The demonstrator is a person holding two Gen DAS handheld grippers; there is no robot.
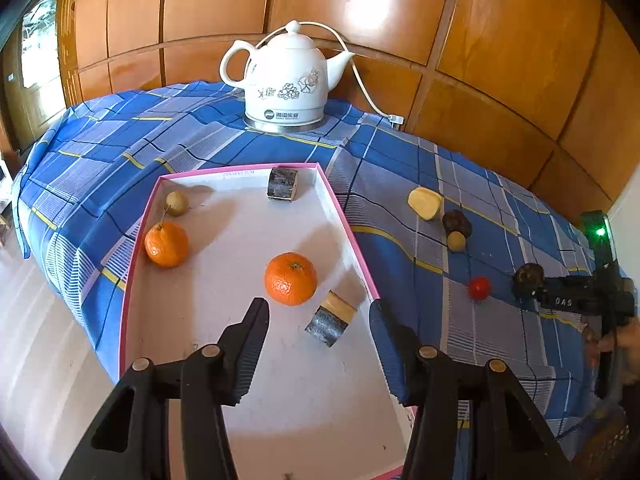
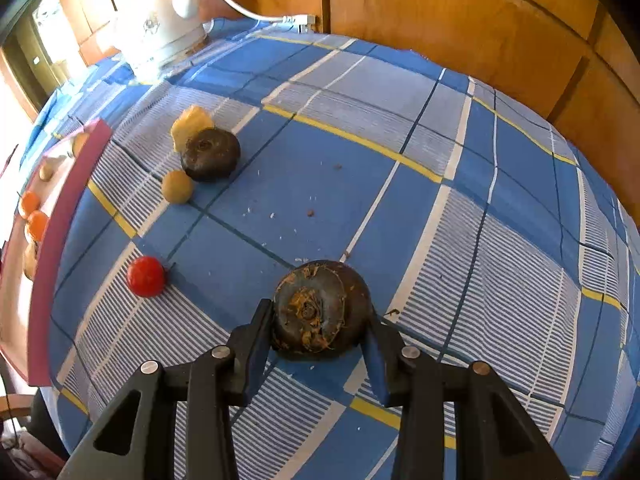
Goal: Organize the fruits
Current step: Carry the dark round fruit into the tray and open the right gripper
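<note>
A: What is the biggest thing here?

B: A wooden wall (image 1: 500, 40) goes all along the back. In front of it a blue checked cloth (image 2: 460, 208) covers the table. A white teapot (image 1: 286, 76) with a cord stands at the far edge.

A: And on the cloth?

B: A white tray with a pink rim (image 1: 344, 216) lies on the left part. In it are two oranges, one in the middle (image 1: 291, 279) and one by the left wall (image 1: 166, 244). There are also two dark cut chunks, one near (image 1: 331, 318) and one far (image 1: 283, 184), and a small tan ball (image 1: 177, 202).

A: What do the claws do?

B: The left gripper (image 1: 320, 320) points down over the tray. Its jaws stand apart and hold nothing. The near chunk lies just past them. The right gripper (image 2: 320, 332) tips steeply down and pinches a dark round fruit (image 2: 320, 308) that sits on the cloth.

A: Does one camera see more?

B: The left one shows a hand (image 1: 624, 344) on the right tool. The right one shows crumbs on the cloth, and up close a red tomato (image 2: 146, 276), another dark fruit (image 2: 210, 154), a tan ball touching it (image 2: 177, 187), and a yellow piece (image 2: 192, 122) behind.
</note>
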